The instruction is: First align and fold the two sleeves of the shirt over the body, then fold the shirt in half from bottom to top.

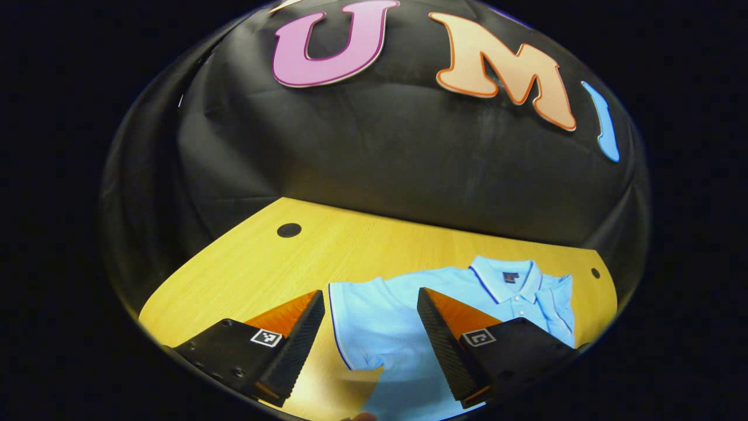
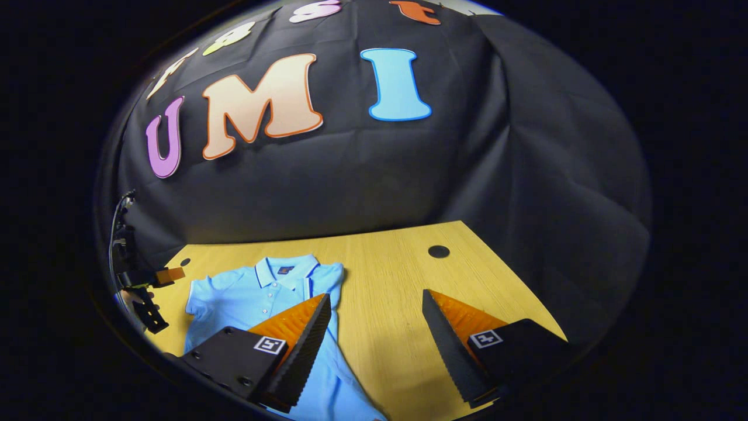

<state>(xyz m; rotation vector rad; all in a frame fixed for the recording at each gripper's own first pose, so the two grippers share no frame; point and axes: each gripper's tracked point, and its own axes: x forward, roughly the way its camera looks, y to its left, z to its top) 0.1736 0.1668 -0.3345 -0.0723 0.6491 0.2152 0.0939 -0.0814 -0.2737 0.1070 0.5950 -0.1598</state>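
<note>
Lying flat on the wooden surface [image 1: 245, 263], the light blue shirt [image 1: 409, 298] sits collar-up toward the booth wall, its long axis running away from both tools, hem near and collar [image 1: 507, 279] far. The left tool [image 1: 370, 307] hovers released, jaws spread wide, with the shirt's left sleeve [image 1: 356, 327] spread just ahead, between its fingers, nothing touching as far as I can tell; that sleeve's piped cuff edge lies closer to the tool's left finger. The right tool [image 2: 376, 310] is likewise released and grasping nothing, with bare surface between its fingers and the shirt off to its left, the cloth passing under or just behind its left finger. Judging from this, the left tool is nearer its sleeve and better lined up for a first fold, while the right must shift leftward. The left gripper view gives the sleeve's outline and cuff clearly; the right gripper view adds the far sleeve [image 2: 201, 301] and, beyond it at the surface's edge, the other tool held in a hand [image 2: 137, 298], apart from the cloth.
</note>
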